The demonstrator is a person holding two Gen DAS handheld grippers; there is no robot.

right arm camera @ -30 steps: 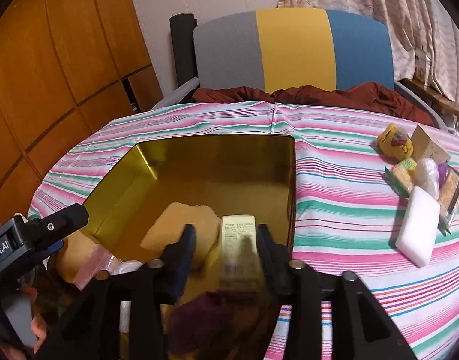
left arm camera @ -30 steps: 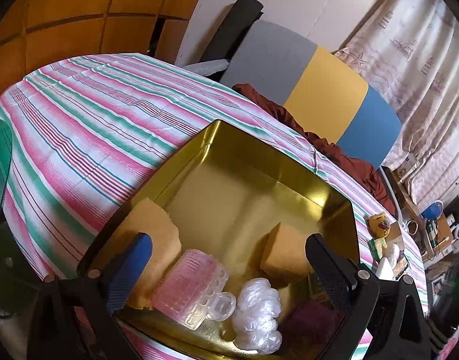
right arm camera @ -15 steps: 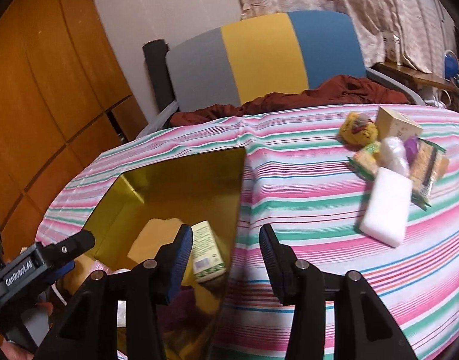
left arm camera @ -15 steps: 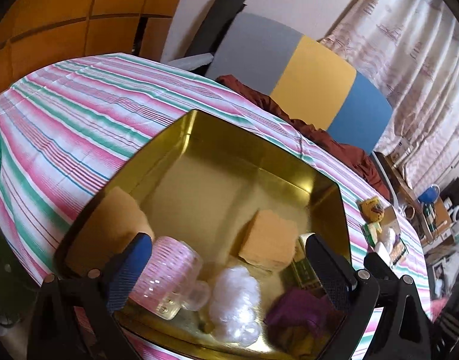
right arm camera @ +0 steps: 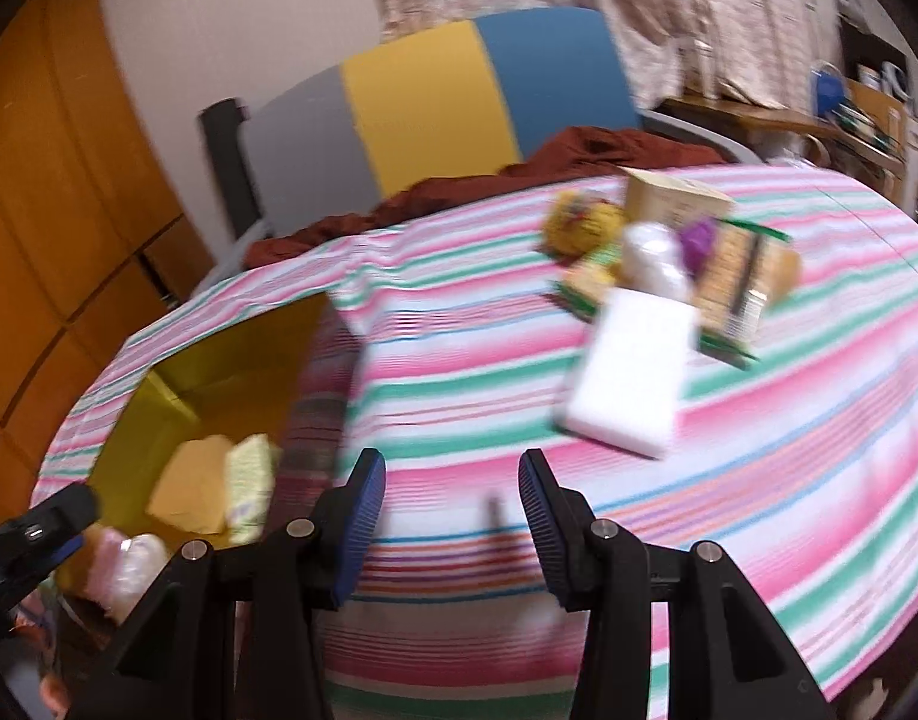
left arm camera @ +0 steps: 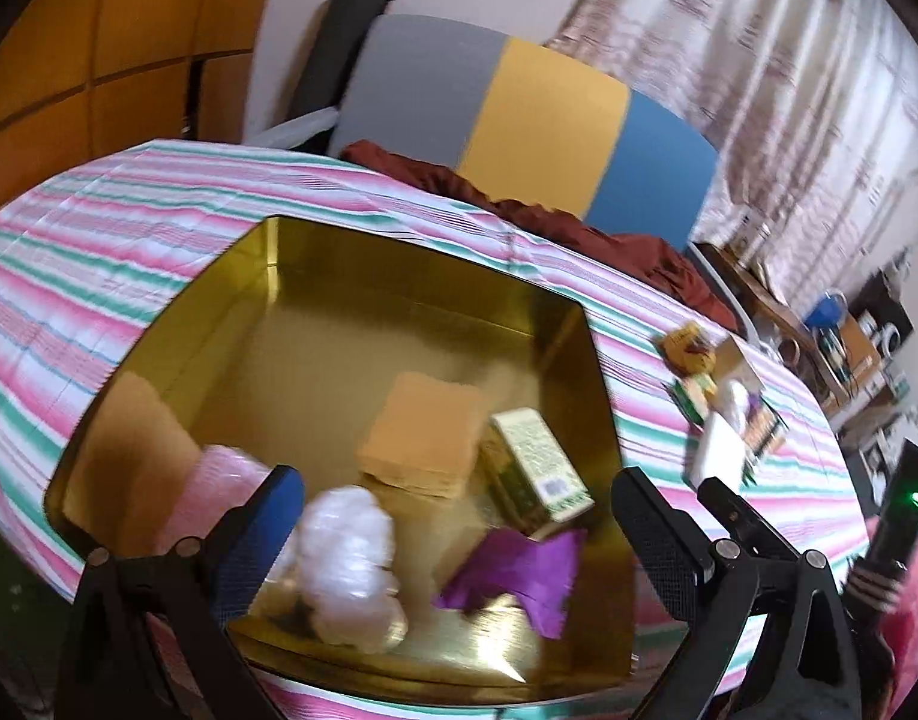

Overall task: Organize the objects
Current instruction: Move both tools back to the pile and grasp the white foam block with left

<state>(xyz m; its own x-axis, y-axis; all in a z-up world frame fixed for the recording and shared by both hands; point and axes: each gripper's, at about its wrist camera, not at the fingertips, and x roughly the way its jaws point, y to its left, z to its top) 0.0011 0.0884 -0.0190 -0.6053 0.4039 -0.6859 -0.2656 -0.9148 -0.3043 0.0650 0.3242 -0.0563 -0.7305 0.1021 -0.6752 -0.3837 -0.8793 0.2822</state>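
A gold tin tray (left arm camera: 555, 324) sits on the striped tablecloth. It holds an orange sponge (left arm camera: 423, 432), a green box (left arm camera: 534, 465), a purple cloth (left arm camera: 519, 570), a white plastic bundle (left arm camera: 345, 552) and a pink item (left arm camera: 219, 486). My left gripper (left arm camera: 459, 480) hovers open over the tray's near side, gripping nothing. My right gripper (right arm camera: 452, 462) is open and empty above bare cloth, to the right of the tray (right arm camera: 231, 354). Beyond it lies a pile: a white foam block (right arm camera: 633, 372), a yellow ball (right arm camera: 579, 222), a cream box (right arm camera: 675, 198) and packets (right arm camera: 735, 276).
A chair (right arm camera: 435, 108) with grey, yellow and blue panels stands behind the table, with a dark red cloth (right arm camera: 579, 150) draped on its seat. Curtains and a cluttered shelf (left arm camera: 849, 342) fill the right side. Wooden panelling (right arm camera: 51, 210) is at the left.
My right gripper let go of the green box, which now lies in the tray, and swung right toward the pile. My left gripper shifted right along the tray, still open.
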